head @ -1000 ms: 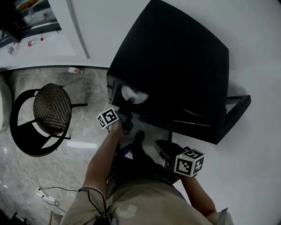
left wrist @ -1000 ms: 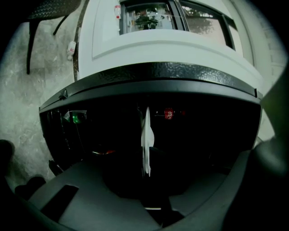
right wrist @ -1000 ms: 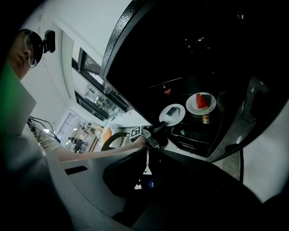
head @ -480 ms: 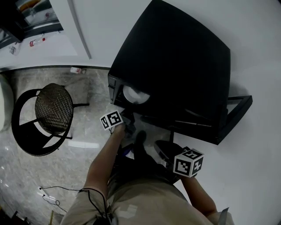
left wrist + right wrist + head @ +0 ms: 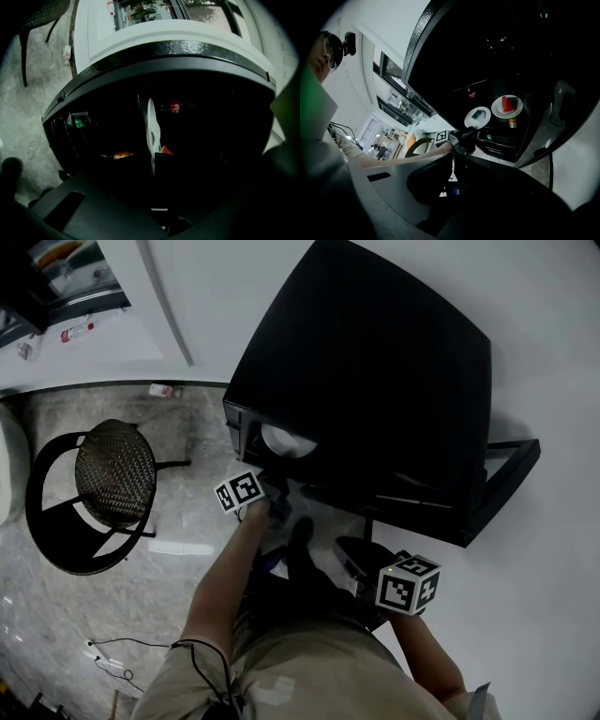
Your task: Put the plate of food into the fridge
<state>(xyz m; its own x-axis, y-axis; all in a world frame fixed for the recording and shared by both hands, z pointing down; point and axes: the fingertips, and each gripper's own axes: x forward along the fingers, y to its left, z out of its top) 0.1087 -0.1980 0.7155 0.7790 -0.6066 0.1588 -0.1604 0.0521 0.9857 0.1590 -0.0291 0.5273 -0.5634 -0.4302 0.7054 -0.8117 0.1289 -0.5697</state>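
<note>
The black fridge [image 5: 375,371] stands with its door [image 5: 502,486] swung open to the right. At its opening, a white plate [image 5: 286,442] sits on my left gripper [image 5: 272,487]. In the left gripper view the plate [image 5: 151,133] shows edge-on between the dark jaws of that gripper [image 5: 153,173]. The jaws have just been closing, with the plate's rim between them. The right gripper view shows the held plate [image 5: 478,117] in front of a shelf. A second plate with watermelon [image 5: 506,106] rests on that shelf. My right gripper [image 5: 354,557] hangs low by my leg, shut on nothing.
A round wicker chair [image 5: 112,474] stands on the marble floor left of the fridge. A small bottle [image 5: 161,390] lies by the wall, and a cable [image 5: 103,662] runs near my feet. Cans [image 5: 80,121] sit on the fridge's shelves. My legs are just before the fridge.
Almost nothing differs. The left gripper's marker cube has shifted a touch to the right. The plate stays at the fridge opening, and the right gripper has kept still.
</note>
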